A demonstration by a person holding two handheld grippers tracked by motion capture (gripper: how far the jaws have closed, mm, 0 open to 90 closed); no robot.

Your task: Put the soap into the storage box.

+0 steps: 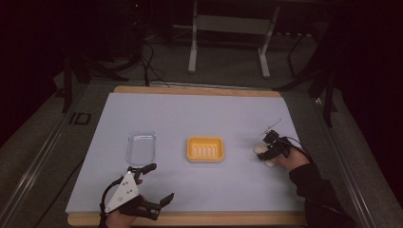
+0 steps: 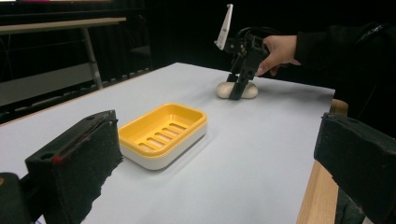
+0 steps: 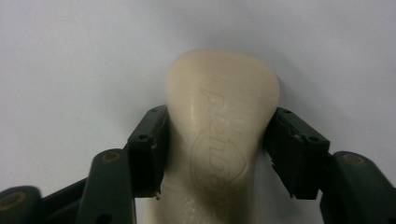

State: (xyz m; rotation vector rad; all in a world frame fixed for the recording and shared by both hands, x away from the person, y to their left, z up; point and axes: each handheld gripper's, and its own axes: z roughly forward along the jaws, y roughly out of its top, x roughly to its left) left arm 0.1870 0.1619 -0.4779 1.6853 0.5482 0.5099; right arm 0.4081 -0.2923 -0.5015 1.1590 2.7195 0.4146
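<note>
Clear lid (image 1: 141,147) & yellow soap dish (image 1: 205,149) hold nothing.

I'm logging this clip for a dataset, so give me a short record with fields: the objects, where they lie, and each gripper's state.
soap bar: cream, lying on the white mat, right side
right gripper: jaws closed on the soap bar's sides
soap dish: yellow, mid-mat, empty
clear lid: left of the soap dish
left gripper: open, empty, near front edge
white mat: covers the wooden table
</note>
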